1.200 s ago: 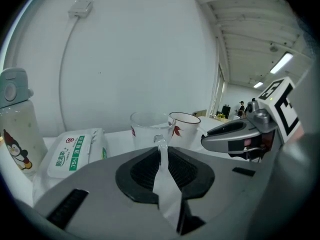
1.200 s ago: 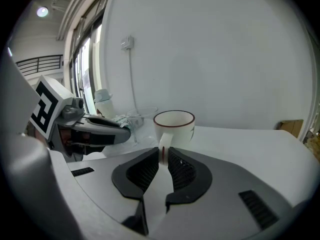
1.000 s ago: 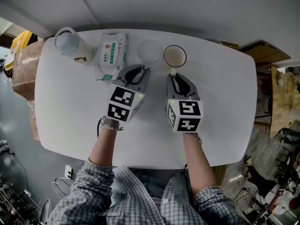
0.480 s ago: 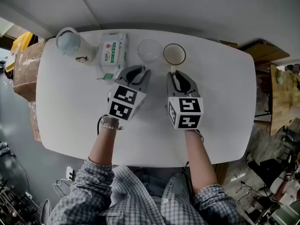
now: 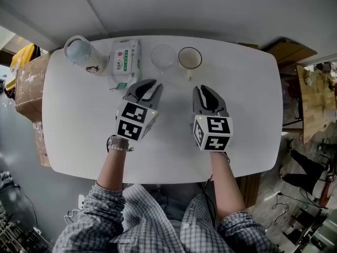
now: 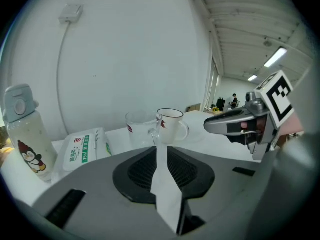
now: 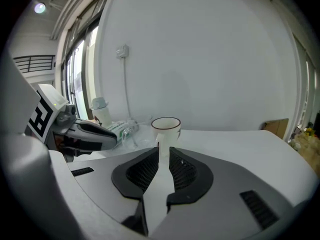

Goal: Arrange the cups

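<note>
A white, round-cornered bench (image 5: 253,115) carried a row of things along its far edge. From left to right stood a pale translucent plastic bottle (image 5: 81,54) with a grey-blue lid and a penguin picture, a flat green-and-white pack of wet wipes (image 5: 126,62), a clear glass cup (image 5: 162,56) and a white ceramic mug (image 5: 189,58) with a dark rim. The glass cup and mug stood upright just beside each other, the mug's handle towards the person. Both looked bare inside; the bottle's contents could not be made out. The left claw (image 6: 159,147) and right claw (image 7: 164,150) hung near the cups, each spread by a narrow gap and pinching nothing.
</note>
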Demonstrator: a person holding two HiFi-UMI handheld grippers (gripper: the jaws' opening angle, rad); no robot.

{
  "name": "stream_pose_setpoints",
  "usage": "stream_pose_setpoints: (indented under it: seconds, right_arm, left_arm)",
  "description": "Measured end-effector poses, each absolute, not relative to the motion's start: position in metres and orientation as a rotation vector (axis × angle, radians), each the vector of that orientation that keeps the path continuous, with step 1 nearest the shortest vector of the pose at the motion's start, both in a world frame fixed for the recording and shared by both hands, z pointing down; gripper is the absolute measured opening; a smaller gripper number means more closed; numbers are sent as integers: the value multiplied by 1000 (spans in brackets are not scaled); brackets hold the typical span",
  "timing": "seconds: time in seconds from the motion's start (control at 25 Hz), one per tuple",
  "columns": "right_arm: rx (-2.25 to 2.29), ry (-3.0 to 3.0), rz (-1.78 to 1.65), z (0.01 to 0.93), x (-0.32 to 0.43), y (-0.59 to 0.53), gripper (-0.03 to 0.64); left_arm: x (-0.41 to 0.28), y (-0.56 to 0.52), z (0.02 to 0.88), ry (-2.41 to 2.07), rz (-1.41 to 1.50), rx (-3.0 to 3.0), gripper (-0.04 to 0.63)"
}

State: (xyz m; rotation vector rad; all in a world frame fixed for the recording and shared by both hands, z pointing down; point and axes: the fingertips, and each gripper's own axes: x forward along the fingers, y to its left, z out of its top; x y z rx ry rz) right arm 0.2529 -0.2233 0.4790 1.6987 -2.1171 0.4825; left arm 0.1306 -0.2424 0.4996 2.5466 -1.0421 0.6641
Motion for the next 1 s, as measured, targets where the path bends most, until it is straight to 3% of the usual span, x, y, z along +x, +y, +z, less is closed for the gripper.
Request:
stream_pose_setpoints:
  seconds: [0.32, 1.0]
  right_arm:
    - [1756, -2124, 393, 441, 247, -187, 57]
    - [1722, -2292, 155, 333, 193, -123, 48]
  left_arm:
    - [115, -199, 459, -907, 670, 2688, 14]
    - [57, -121, 357, -837, 509, 2867, 10]
